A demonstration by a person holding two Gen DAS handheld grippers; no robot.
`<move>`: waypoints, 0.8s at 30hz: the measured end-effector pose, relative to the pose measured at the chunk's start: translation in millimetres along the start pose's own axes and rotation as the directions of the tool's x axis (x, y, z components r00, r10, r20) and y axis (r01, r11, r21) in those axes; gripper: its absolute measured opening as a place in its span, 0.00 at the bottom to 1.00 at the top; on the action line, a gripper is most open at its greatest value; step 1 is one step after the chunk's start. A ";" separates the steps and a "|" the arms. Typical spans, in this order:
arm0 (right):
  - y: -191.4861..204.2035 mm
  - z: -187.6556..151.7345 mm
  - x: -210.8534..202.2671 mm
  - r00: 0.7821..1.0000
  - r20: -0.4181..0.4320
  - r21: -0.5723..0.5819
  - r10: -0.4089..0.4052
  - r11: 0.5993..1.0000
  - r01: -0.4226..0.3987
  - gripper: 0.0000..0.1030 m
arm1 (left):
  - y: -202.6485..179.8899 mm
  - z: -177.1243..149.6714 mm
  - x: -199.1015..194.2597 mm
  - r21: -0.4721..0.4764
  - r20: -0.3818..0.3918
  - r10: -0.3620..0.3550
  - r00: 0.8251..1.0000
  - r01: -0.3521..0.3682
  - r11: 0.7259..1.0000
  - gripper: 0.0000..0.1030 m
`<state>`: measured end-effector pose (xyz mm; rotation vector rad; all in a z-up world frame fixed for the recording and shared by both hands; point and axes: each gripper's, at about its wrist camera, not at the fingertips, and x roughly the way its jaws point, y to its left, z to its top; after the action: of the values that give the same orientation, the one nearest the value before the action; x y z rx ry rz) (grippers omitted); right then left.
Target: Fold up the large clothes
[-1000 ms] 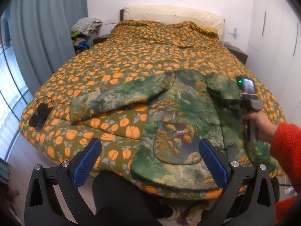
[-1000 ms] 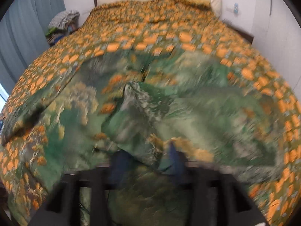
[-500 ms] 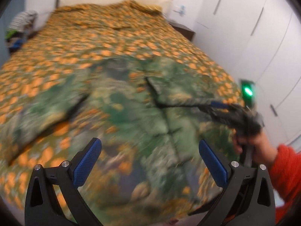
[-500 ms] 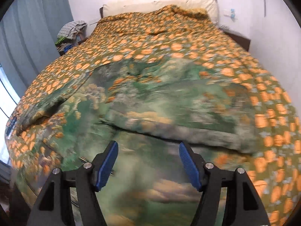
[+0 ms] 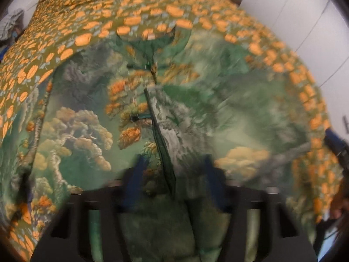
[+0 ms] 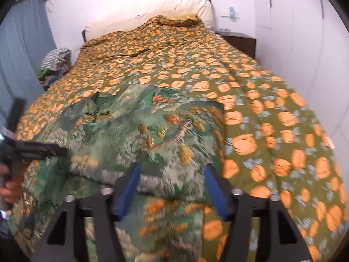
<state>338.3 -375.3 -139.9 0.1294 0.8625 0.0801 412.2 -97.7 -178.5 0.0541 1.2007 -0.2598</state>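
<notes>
A large green jacket [image 5: 91, 131] with a landscape print lies spread on the bed, front up, its front edge [image 5: 161, 135] running down the middle. My left gripper [image 5: 172, 172] is open, low over the jacket, its fingers either side of that front edge. My right gripper [image 6: 172, 176] is open over the jacket's right part [image 6: 152, 135], close to the fabric. The left gripper also shows at the left edge of the right wrist view [image 6: 32, 150]. Both views are blurred.
The bed carries an orange-flowered olive cover [image 6: 272, 120]. A cream headboard pillow [image 6: 174, 11] is at the far end. A dark nightstand [image 6: 240, 40] stands at the right, clothes [image 6: 54, 63] are piled at the left by a blue curtain [image 6: 19, 50].
Both grippers have moved down close to the jacket. The right gripper let go of the fold it held one second ago. The left gripper's fingers have narrowed around the front edge.
</notes>
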 end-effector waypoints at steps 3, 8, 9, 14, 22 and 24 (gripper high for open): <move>-6.5 -1.2 39.0 0.996 -0.075 0.035 0.045 0.998 -0.043 0.51 | 0.9 -6.3 15.1 0.002 -0.021 0.047 0.999 -0.047 0.999 0.09; -1.2 -17.1 85.3 0.975 -0.218 -0.042 0.028 0.998 -0.038 0.51 | 1.0 -18.7 21.1 0.043 -0.011 0.083 0.996 -0.082 0.996 0.09; -0.7 -11.9 84.0 0.971 -0.238 -0.049 0.031 0.998 -0.043 0.51 | -0.7 -18.8 21.1 0.048 -0.007 0.087 0.996 -0.087 0.995 0.09; -5.6 57.3 62.8 0.990 -0.133 -0.038 0.046 0.998 -0.051 0.51 | -4.5 -16.3 24.4 0.058 0.007 0.093 0.996 -0.093 0.994 0.09; -8.1 85.9 168.3 0.951 -0.308 0.047 0.012 0.999 0.002 0.51 | -2.8 -15.8 28.2 0.040 0.012 0.086 0.996 -0.087 0.995 0.09; -6.9 76.0 179.2 0.953 -0.302 0.036 -0.007 0.999 0.018 0.51 | -0.8 -16.7 29.5 0.036 0.012 0.083 0.997 -0.083 0.996 0.10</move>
<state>512.4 -366.3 -226.7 0.1500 1.1715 0.0724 406.7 -100.6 -211.8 0.1337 1.1799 -0.2090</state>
